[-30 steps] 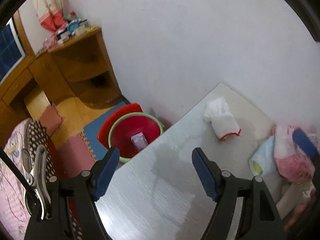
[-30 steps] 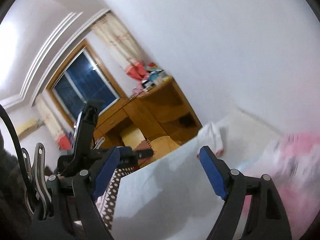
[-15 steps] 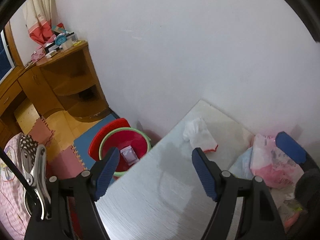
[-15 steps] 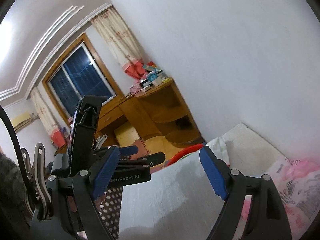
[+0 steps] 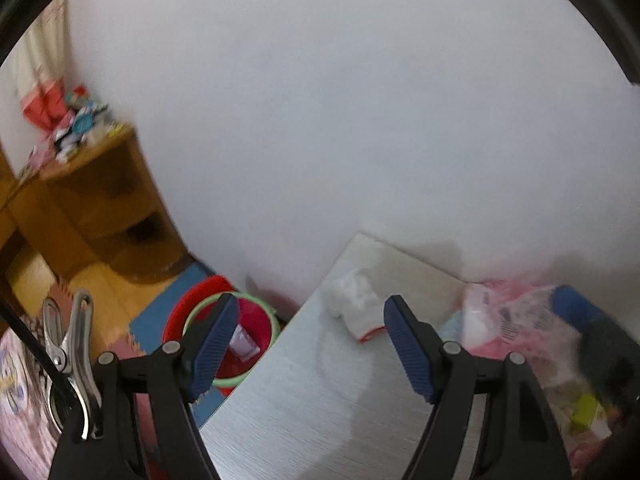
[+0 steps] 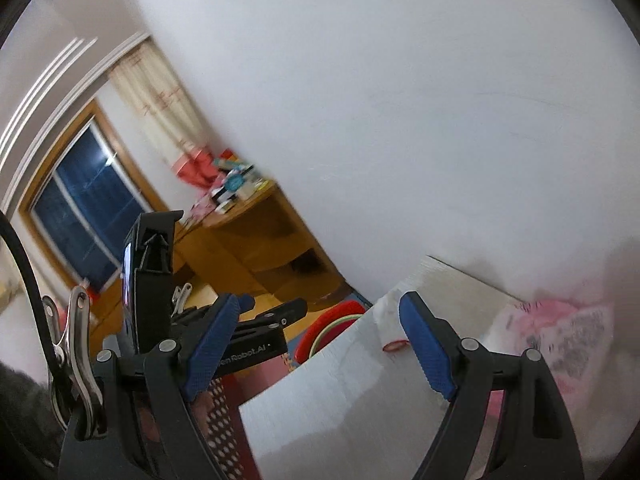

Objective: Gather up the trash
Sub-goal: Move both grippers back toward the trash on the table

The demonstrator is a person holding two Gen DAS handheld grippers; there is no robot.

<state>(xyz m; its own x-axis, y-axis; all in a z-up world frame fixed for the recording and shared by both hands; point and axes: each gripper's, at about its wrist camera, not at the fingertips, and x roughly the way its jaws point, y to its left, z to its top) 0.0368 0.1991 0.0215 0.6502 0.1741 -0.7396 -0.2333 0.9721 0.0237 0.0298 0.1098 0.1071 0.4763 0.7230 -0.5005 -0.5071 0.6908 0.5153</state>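
A crumpled white glove with a red cuff (image 5: 354, 306) lies near the far corner of the brushed metal table (image 5: 320, 412). My left gripper (image 5: 310, 346) hangs open above the table with nothing between its blue pads. On the floor left of the table stands a red bin with a green rim (image 5: 256, 336), and a small pale wrapper (image 5: 242, 342) lies inside it. My right gripper (image 6: 318, 346) is open and empty too, raised over the table (image 6: 340, 400); the glove (image 6: 390, 326) shows beside its right finger. The left gripper's body (image 6: 240, 344) shows at the left of the right wrist view.
A heap of pink and clear plastic packaging (image 5: 516, 320) with a blue item (image 5: 576, 306) fills the table's right side. A wooden corner desk (image 5: 92, 208) with clutter on top stands by the white wall. Foam mats (image 5: 160, 312) cover the floor. A dark window (image 6: 80, 204) is at left.
Both grippers have risen and tilted, so the table, glove and bin now sit lower and smaller in both views. Both stay open and empty.
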